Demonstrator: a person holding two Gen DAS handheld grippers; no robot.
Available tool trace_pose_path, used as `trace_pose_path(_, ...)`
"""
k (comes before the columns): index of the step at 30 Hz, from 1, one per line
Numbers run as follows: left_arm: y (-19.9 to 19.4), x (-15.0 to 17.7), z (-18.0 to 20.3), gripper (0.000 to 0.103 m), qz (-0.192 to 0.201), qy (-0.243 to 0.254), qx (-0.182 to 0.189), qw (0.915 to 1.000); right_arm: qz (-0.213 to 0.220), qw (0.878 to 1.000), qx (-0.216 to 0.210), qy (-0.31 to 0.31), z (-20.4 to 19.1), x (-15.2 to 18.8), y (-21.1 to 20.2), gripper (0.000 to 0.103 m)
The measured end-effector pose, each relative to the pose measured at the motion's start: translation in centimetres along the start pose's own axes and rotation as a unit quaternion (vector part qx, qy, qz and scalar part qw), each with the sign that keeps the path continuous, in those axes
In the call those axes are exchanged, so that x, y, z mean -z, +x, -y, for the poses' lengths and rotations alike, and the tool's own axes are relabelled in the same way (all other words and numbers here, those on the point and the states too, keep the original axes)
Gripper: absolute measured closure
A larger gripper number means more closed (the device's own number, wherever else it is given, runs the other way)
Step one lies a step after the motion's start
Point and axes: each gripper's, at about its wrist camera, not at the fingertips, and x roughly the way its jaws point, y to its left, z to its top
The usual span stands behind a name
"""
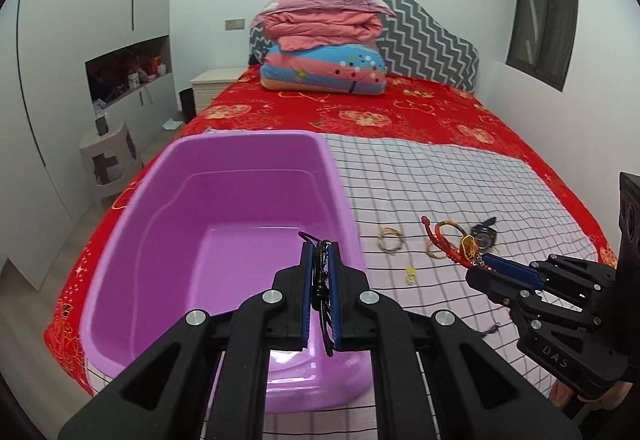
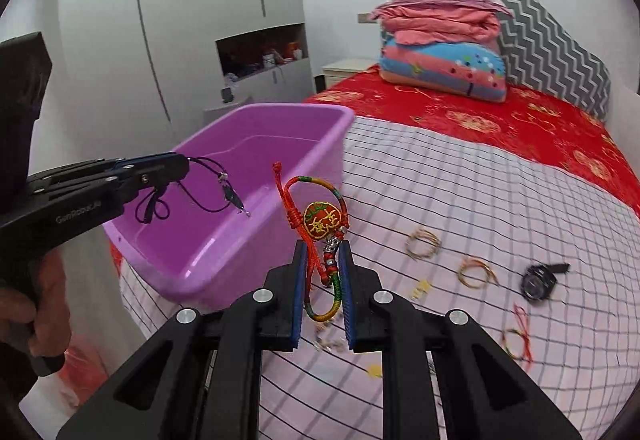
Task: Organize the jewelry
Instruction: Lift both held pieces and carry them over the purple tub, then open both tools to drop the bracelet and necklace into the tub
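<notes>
A purple plastic tub (image 1: 224, 176) (image 2: 332, 128) sits on the checked cloth at the bed's left. My left gripper (image 1: 320, 252) (image 2: 182, 166) is shut on a black cord necklace (image 1: 319, 272) whose pendant (image 2: 232, 194) dangles over the tub. My right gripper (image 2: 323, 252) (image 1: 486, 260) is shut on a red and multicoloured braided charm bracelet (image 2: 324, 218) (image 1: 448, 236), held above the cloth right of the tub. Gold bangles (image 2: 422, 242) (image 1: 391, 239), another bangle (image 2: 476, 271), a black watch (image 2: 538, 282) and a red string bracelet (image 2: 520, 336) lie on the cloth.
The checked cloth (image 1: 460, 176) covers the near part of a red bedspread (image 1: 360, 108). Folded quilts (image 1: 324, 44) are stacked at the headboard. Small gold pieces (image 2: 420, 288) (image 1: 410, 274) lie on the cloth. A grey stool (image 1: 108, 160) stands left of the bed.
</notes>
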Motion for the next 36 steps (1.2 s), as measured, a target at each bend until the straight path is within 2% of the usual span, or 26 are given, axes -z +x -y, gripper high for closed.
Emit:
trace_pose_path(7,1.6,-0.1,-5.3,0.095,-0.017,-0.024,-0.019,0.9994,-0.004,0.999,-0.034,-0.028,-5.1,-3.5,3.7,0.087)
trace_pose_path(12,3.5,0.6,-7.8,0.095,-0.041,-0.034,-0.023,0.9983,-0.025,0.998,-0.051,-0.033,-7.1,-4.6,6.3,0.087)
trace_pose_path(24,7.2,1.8,-9.7,0.094,-0.088,-0.038,-0.029,0.9950,-0.076,0.995,-0.049,-0.040,-8.0,-4.7,10.8,0.086)
trace_pose_path(28,7.1,2.0,-10.0,0.089,-0.086,-0.038,-0.047,0.9945,-0.083,0.995,-0.045,-0.039,-7.7,-4.6,11.1,0.085)
trace_pose_path(29,7.1,2.0,-9.9,0.081,-0.085,-0.037,-0.050,0.9944,-0.081,0.995,-0.042,-0.042,-7.6,-4.6,11.0,0.084)
trace_pose_path(30,6.9,2.0,-10.0,0.063,-0.084,-0.038,-0.055,0.9942,-0.077,0.995,-0.039,-0.044,-7.7,-4.6,10.9,0.083)
trace_pose_path(31,6.8,2.0,-10.1,0.038,-0.080,-0.041,-0.064,0.9939,-0.074,0.995,-0.038,-0.046,-7.6,-4.5,11.0,0.083)
trace_pose_path(33,6.2,2.1,-10.3,0.012,-0.063,-0.049,-0.085,0.9932,-0.070,0.996,-0.036,-0.047,-7.5,-4.5,10.7,0.083)
trace_pose_path(36,5.6,2.1,-10.5,0.011,-0.054,-0.054,-0.094,0.9926,-0.066,0.996,-0.034,-0.046,-7.3,-4.4,10.3,0.082)
